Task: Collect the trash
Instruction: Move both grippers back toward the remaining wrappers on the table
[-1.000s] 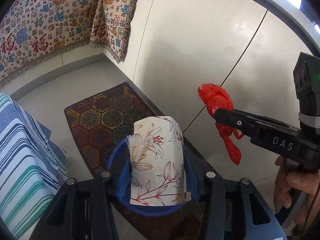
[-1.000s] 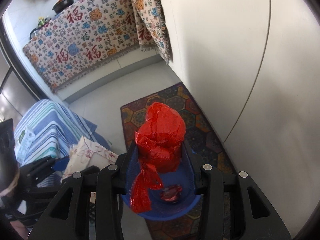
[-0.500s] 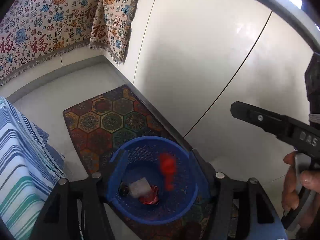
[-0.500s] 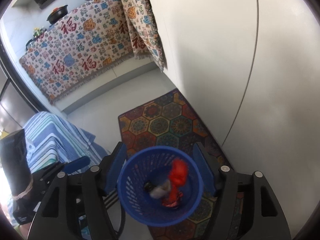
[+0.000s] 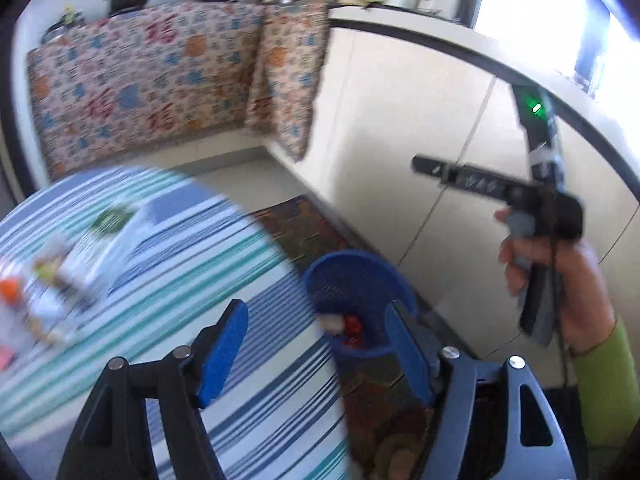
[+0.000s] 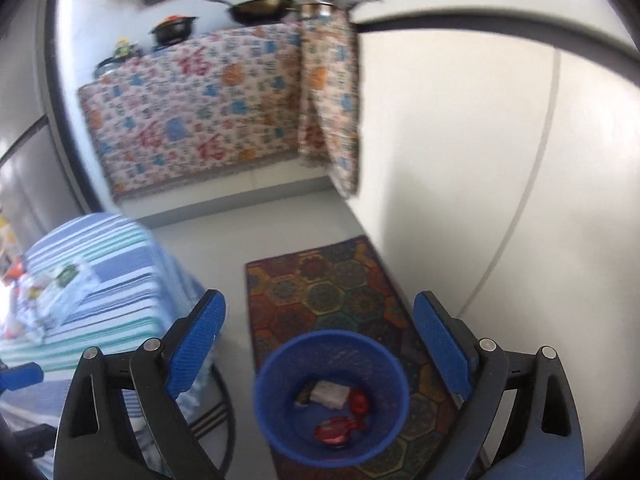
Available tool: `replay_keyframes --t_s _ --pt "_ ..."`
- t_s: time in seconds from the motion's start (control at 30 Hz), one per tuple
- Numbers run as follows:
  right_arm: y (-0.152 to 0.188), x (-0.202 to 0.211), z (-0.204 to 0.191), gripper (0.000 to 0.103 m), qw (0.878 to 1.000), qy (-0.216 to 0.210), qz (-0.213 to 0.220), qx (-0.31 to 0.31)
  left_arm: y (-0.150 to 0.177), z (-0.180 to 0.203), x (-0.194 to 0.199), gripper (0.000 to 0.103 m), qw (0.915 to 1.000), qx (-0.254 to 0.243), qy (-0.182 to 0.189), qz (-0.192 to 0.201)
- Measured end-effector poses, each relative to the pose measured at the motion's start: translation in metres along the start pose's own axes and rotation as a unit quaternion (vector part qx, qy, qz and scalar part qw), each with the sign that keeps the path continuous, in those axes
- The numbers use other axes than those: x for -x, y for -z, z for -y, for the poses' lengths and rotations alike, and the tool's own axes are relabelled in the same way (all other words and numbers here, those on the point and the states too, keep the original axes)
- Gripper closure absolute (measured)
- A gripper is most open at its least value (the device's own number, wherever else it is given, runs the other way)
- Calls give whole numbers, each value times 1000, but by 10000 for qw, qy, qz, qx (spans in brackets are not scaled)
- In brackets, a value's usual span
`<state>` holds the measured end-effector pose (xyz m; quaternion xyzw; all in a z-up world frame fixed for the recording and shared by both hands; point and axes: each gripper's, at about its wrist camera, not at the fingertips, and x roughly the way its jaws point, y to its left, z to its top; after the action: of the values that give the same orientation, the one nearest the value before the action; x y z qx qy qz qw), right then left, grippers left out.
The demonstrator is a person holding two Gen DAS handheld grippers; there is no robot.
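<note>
Both the left gripper (image 5: 316, 350) and the right gripper (image 6: 320, 344) were opening, empty. The wrappers (image 5: 68, 276) on the table (image 5: 168, 280), blurred, were probably light and crinkly; pinch an edge.

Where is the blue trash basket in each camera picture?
Left wrist view: the blue basket sits low and right of centre, partly behind the left gripper's right finger, beside the striped tablecloth.
Right wrist view: the blue basket is at bottom centre, seen from above with trash inside.
Shared landmark: in both views the basket stands on the patterned rug by the white cabinet.
</note>
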<state>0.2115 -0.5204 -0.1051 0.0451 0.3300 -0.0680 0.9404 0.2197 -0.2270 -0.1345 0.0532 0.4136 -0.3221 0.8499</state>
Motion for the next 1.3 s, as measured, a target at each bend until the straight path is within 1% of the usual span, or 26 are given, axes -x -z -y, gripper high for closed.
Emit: replay_keyframes --t_s 0.07,0.13,0.2,0.27,0.3,0.4,0.5,0.53,0.57,0.6,0.7,0.77,0.83,0.9,0.97,1.03,1.13,1.23,1.3 --pt "6 4 -40 4 9990 -267 -40 348 25 -30 20 30 9991 224 -337 -104" --pt "18 5 -88 4 9947 -644 -150 785 49 -63 36 30 9964 429 -703 -187" --pt "37 4 -140 4 9870 -1015 -321 1206 69 -92 48 30 9916 574 -1123 -269" --pt "60 1 -181 4 9782 -1331 -568 1488 86 -122 60 30 9851 745 -1516 -313" --pt "72 -2 -203 4 9725 -1508 -743 1609 93 -136 65 30 9822 840 -1653 -305" --pt "98 -9 -247 4 9625 -1661 -1058 1866 109 -172 76 30 9733 1209 -1926 -308" --pt "113 -16 -274 4 9574 -1670 -1145 2060 118 -197 79 30 9674 1443 -2058 -300" --pt "116 -18 -279 4 9567 -1662 -1159 2089 117 -199 81 29 9665 1399 -2139 -232" --pt "116 -21 -283 4 9563 -1655 -1170 2106 118 -202 80 29 9651 1368 -2218 -267" --pt "116 -26 -288 4 9555 -1654 -1189 2134 118 -204 78 25 9646 1307 -2275 -278" --pt "114 -36 -295 4 9543 -1720 -1222 2117 113 -209 72 18 9642 1324 -2276 -315" --pt "110 -41 -296 4 9541 -1761 -1282 2057 111 -213 69 15 9637 1345 -2282 -338" --pt "106 -48 -294 2 9547 -1780 -1333 1976 113 -215 72 14 9636 1360 -2279 -334" --pt "104 -50 -294 1 9545 -1783 -1343 1979 109 -220 70 14 9631 1411 -2273 -308" --pt "106 -48 -294 1 9542 -1780 -1342 1992 104 -233 71 14 9634 1572 -2162 -199" --pt "106 -47 -293 1 9541 -1783 -1342 1996 96 -246 67 14 9606 1759 -2145 -158" --pt "106 -47 -293 0 9541 -1780 -1337 2004 79 -261 56 14 9580 1851 -2185 -149" --pt "106 -48 -292 0 9540 -1787 -1335 2003 65 -273 43 14 9512 1828 -2475 -227" --pt "106 -48 -292 0 9539 -1791 -1333 2006 63 -285 44 14 9453 1974 -2586 -220"
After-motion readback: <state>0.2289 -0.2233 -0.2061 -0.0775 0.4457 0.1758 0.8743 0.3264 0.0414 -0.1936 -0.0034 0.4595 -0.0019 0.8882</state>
